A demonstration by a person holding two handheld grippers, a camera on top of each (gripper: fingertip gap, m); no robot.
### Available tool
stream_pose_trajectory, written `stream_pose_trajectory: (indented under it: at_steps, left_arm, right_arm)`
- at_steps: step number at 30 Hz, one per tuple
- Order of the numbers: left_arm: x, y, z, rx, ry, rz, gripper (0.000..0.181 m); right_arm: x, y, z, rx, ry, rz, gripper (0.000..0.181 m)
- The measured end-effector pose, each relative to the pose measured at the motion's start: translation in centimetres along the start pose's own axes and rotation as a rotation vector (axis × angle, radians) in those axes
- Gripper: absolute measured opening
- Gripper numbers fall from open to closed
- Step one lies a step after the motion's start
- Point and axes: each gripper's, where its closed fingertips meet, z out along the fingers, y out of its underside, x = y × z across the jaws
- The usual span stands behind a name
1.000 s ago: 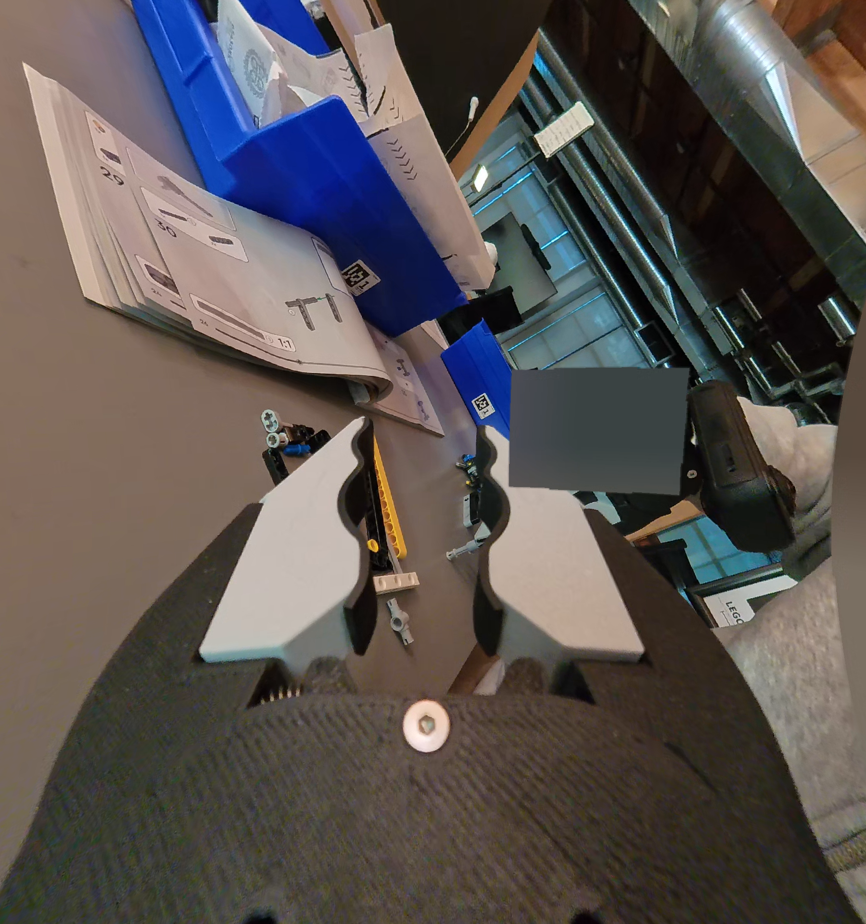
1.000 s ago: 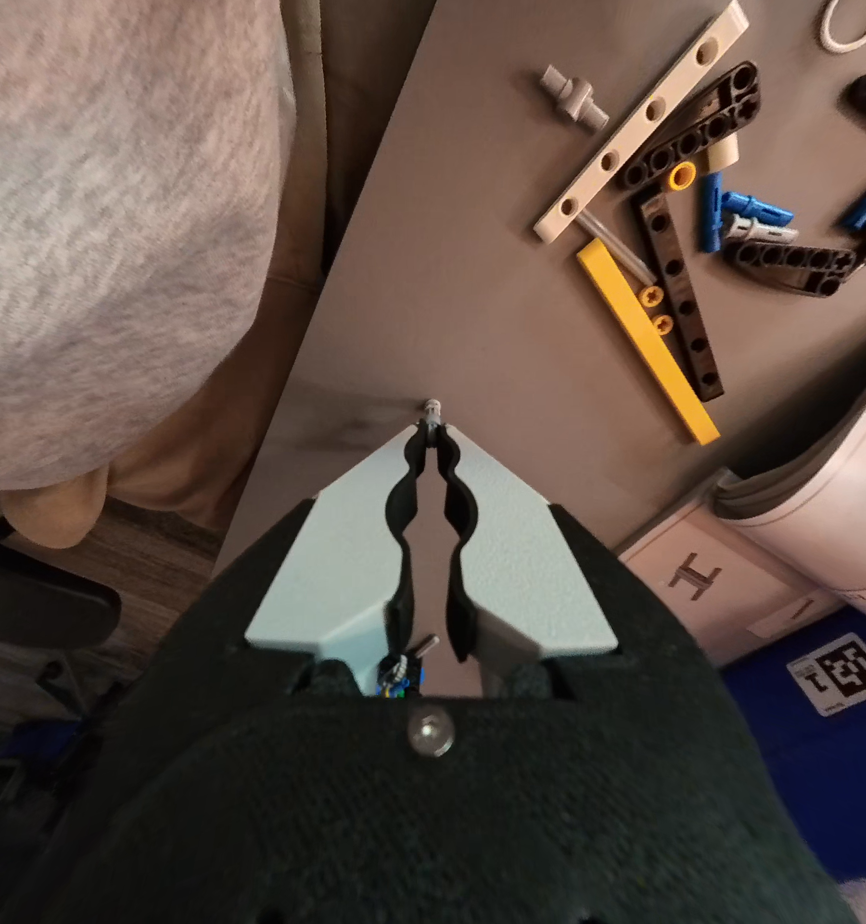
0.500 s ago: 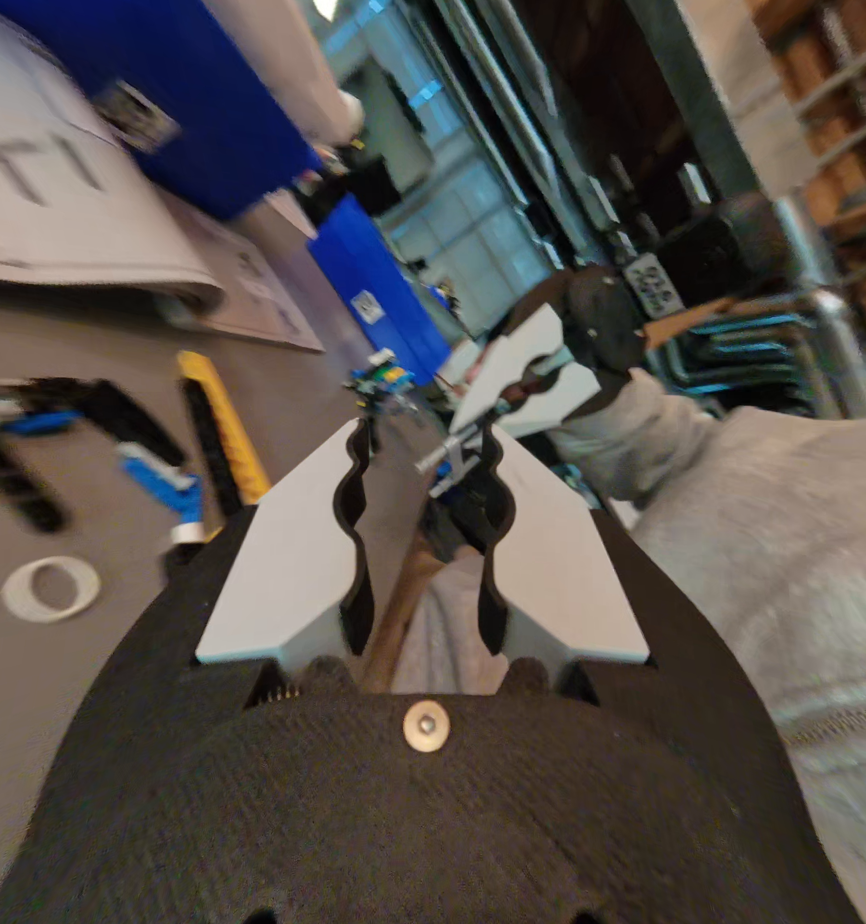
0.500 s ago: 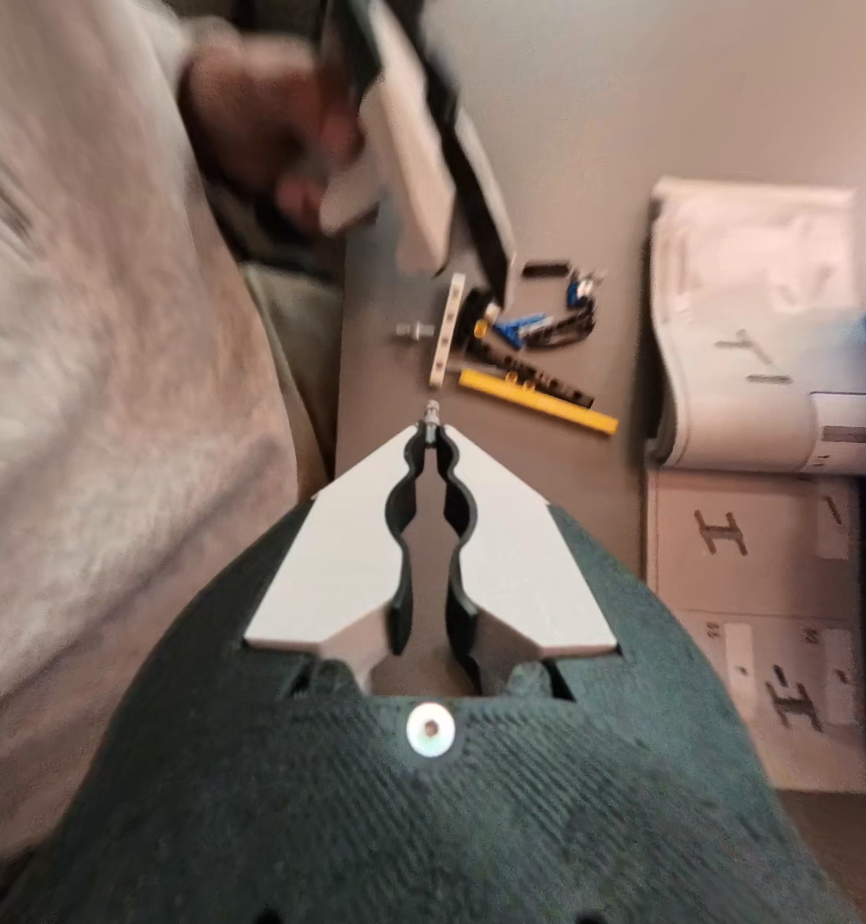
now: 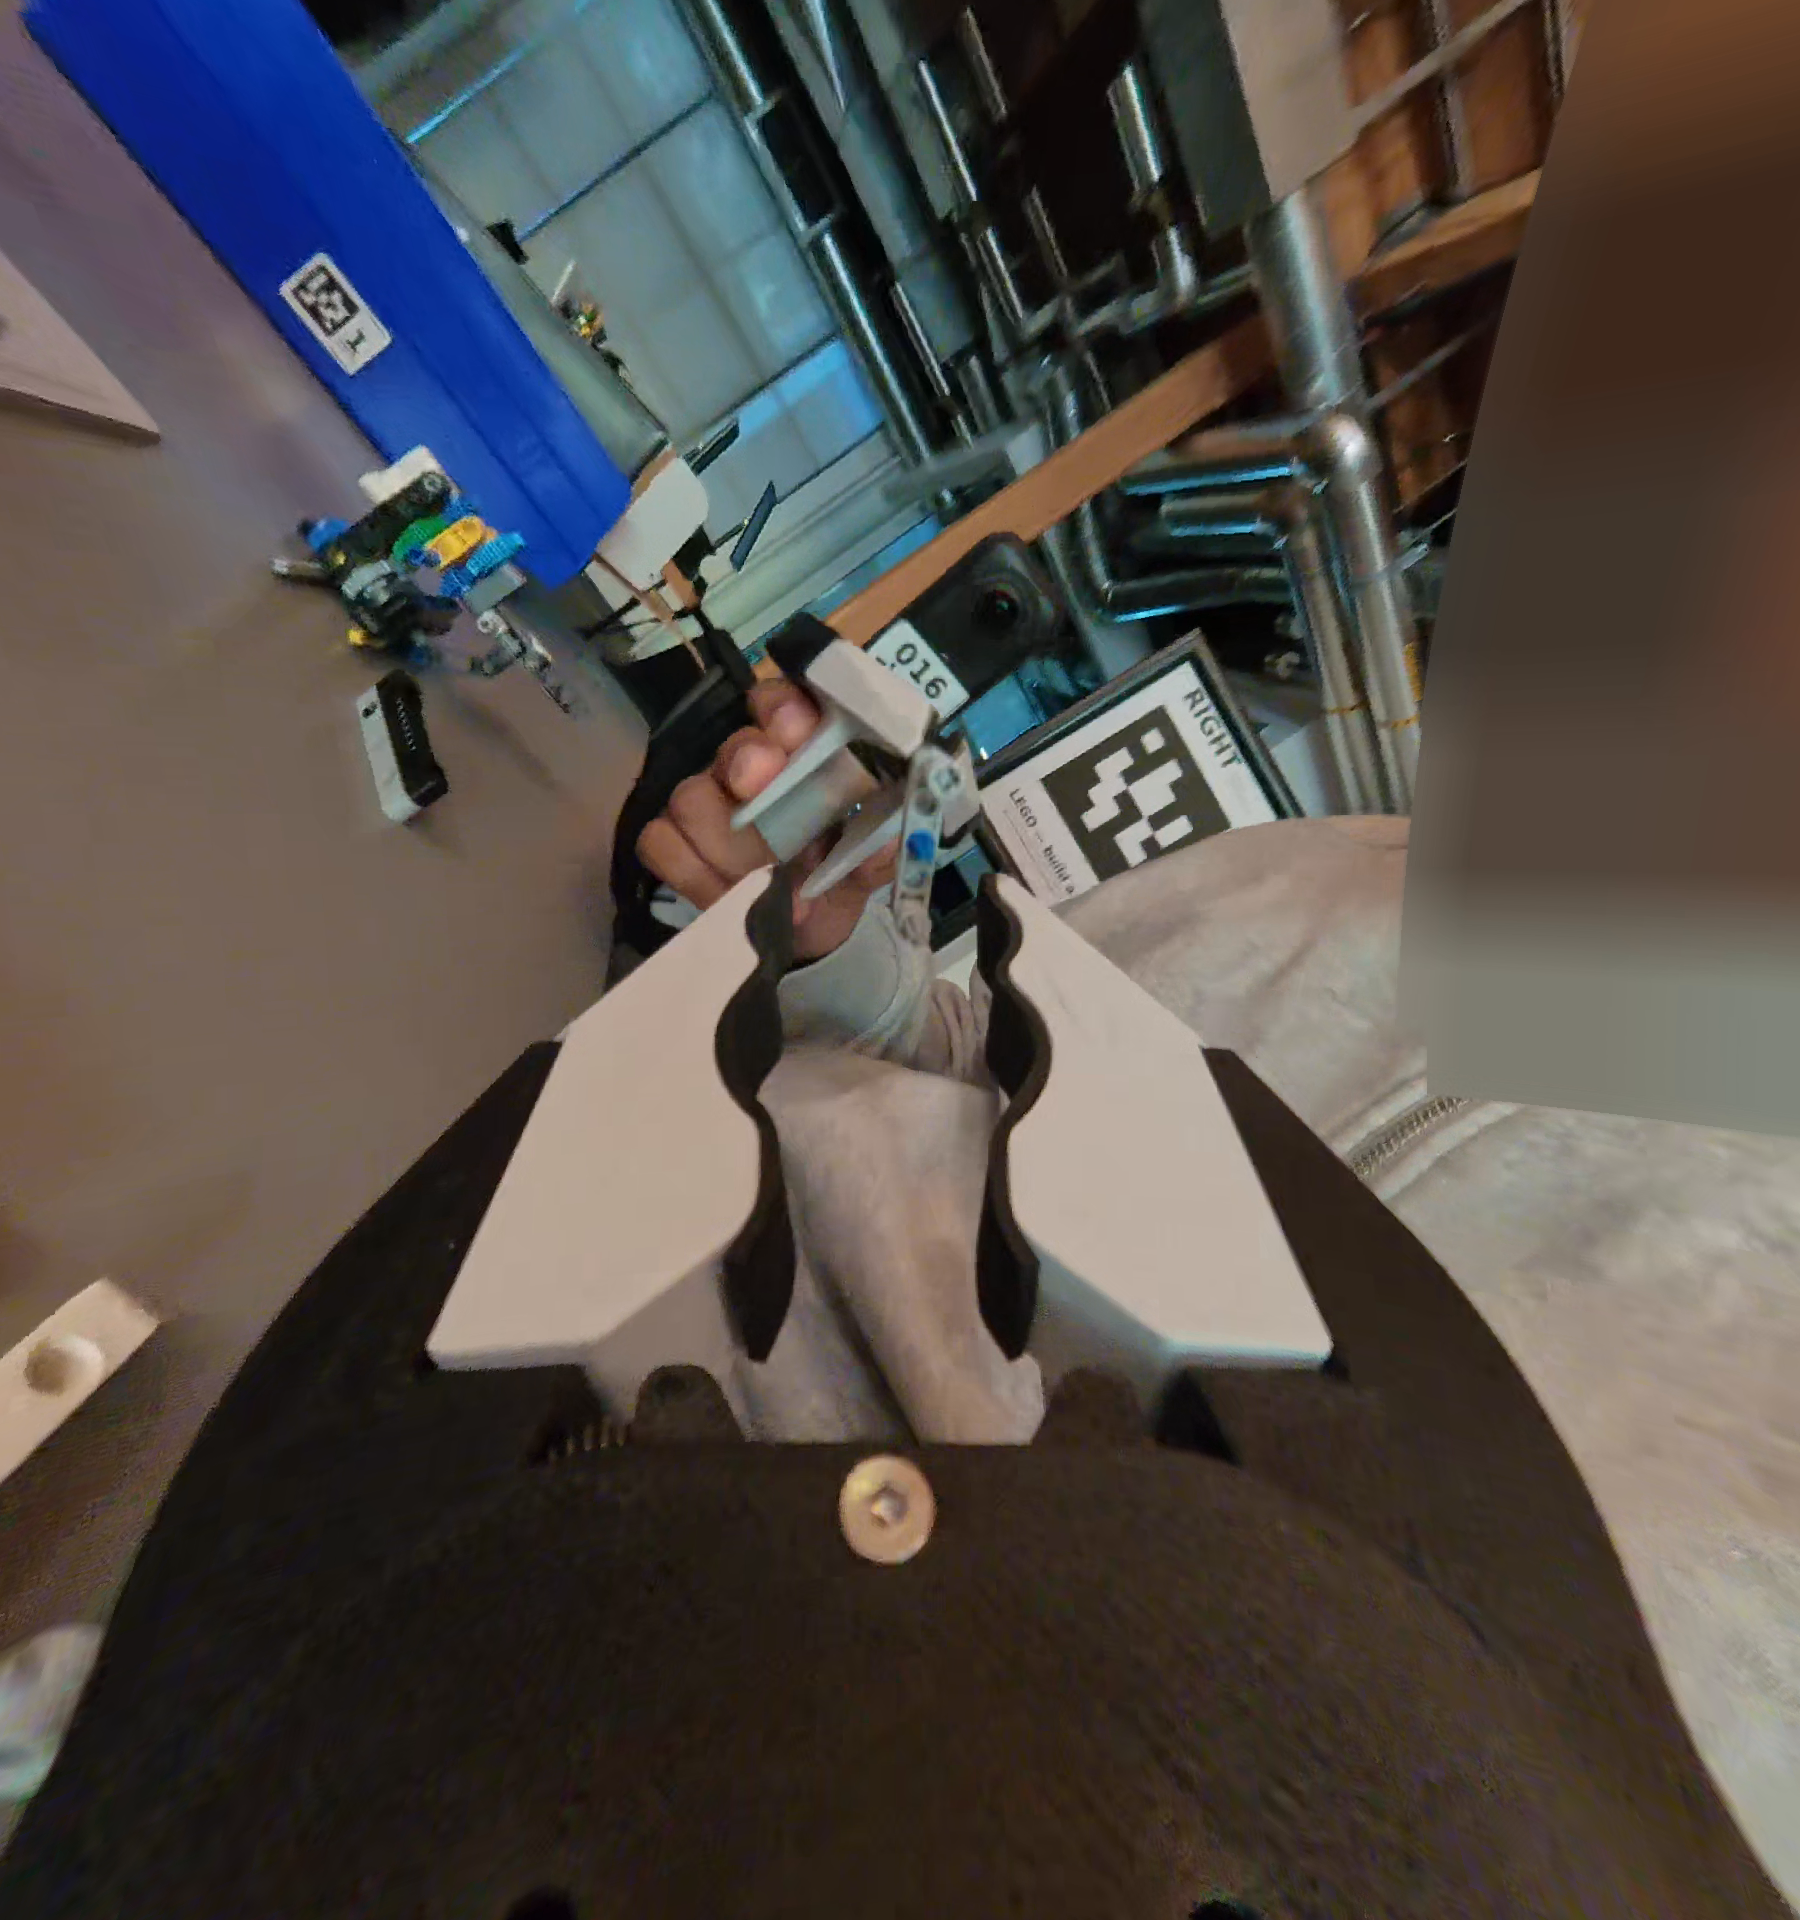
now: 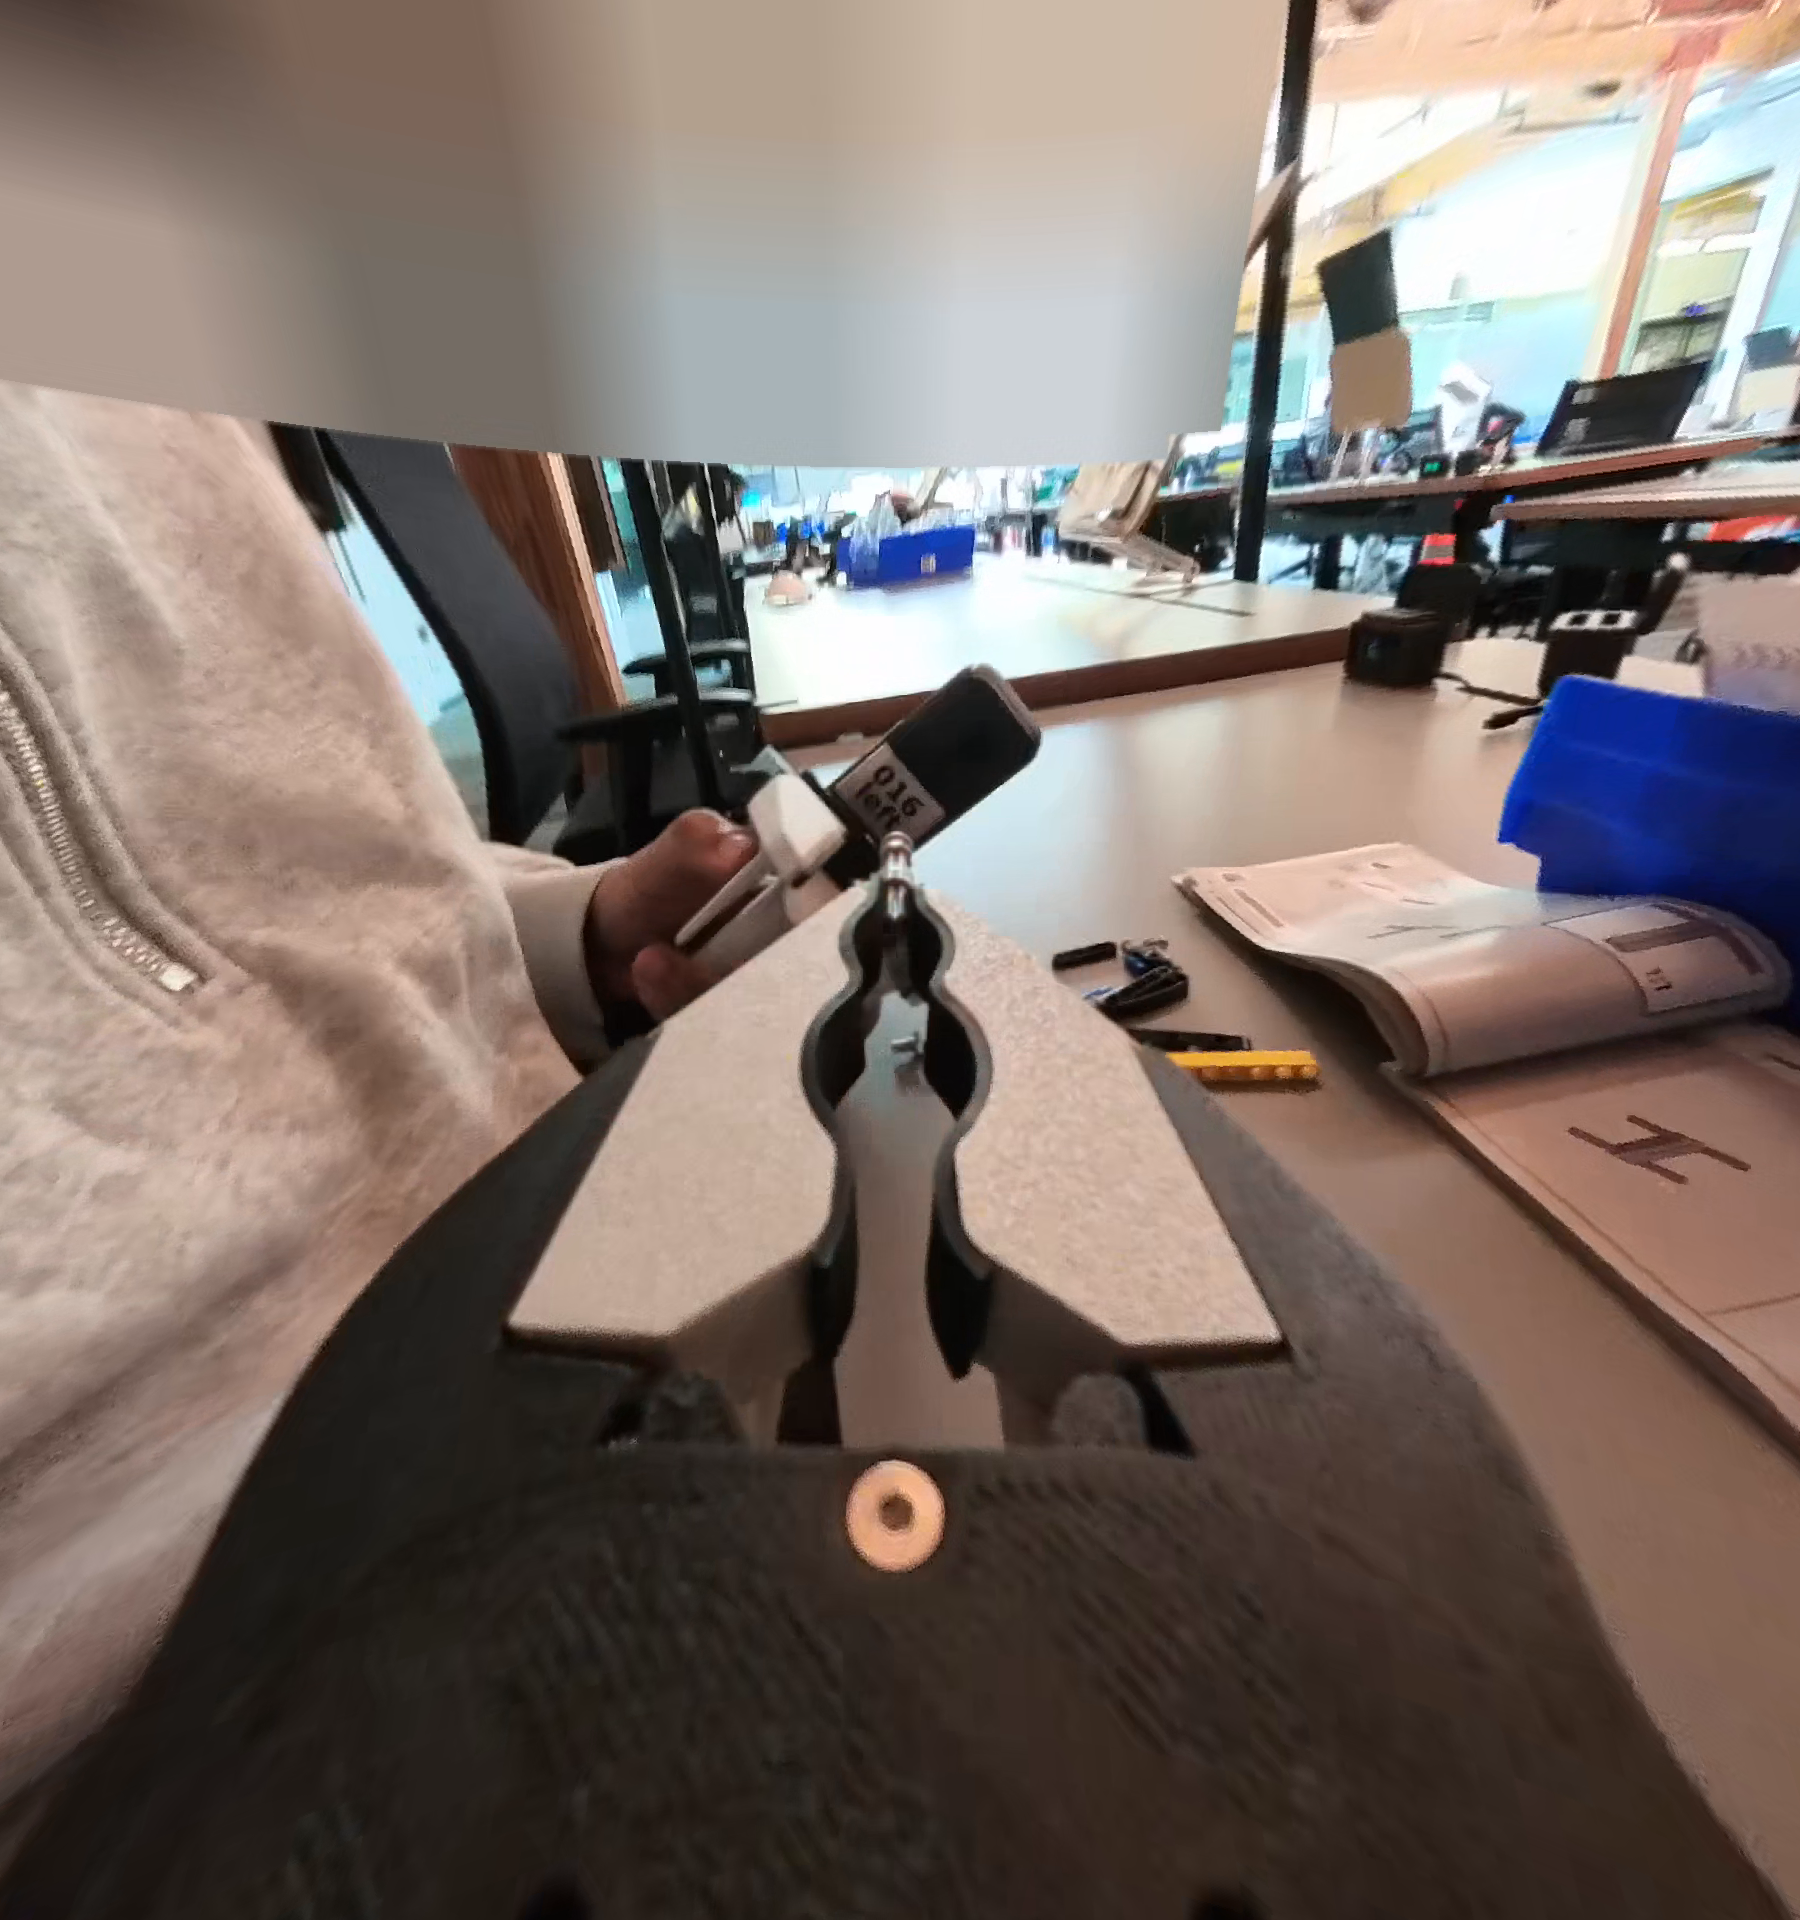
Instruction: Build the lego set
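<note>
Two grippers are raised off the tabletop and face each other in front of the person's grey sweatshirt. Largest of what lies beyond the right gripper are the blue bin and, nearer, the open manual, both to its right. Left of the left gripper stands a second blue bin, with a small, partly built model at its foot: the only assembled work in view, so the build looks to be at an early stage. Loose parts wait on the tabletop just right of the right gripper's tips: a yellow beam, black beams and small blue pins beside them. The left gripper is wide apart and empty, its fingers framing the other tool. The right gripper is pinched tight on a small grey pin, which juts from its tips, just ahead of the left gripper's gap. Judging from this, the pin is being brought up for a regrasp or handover; it has yet to be fitted, and the beams are still to be joined.
</note>
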Motion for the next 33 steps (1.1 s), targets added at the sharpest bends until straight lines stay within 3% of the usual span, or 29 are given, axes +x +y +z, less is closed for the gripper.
stream_pose_trajectory:
  at_steps: [1,11,20,33]
  left_arm:
    - [0.1,0.2,0.5,-0.011,0.008,0.008,0.034]
    - [-0.8,0.1,1.0,0.009,-0.033,0.043,0.019]
    - [-0.7,-0.3,0.1,0.034,-0.04,0.027,0.007]
    - [-1.1,0.2,0.4,0.005,-0.079,0.046,0.004]
  right_arm:
    - [0.1,0.1,-0.4,0.008,-0.005,0.03,0.002]
    - [0.9,1.7,-1.0,-0.025,-0.006,0.206,0.002]
    - [0.1,2.5,0.1,-0.051,-0.033,0.189,0.003]
    - [0.1,3.0,0.3,-0.073,-0.022,0.172,0.003]
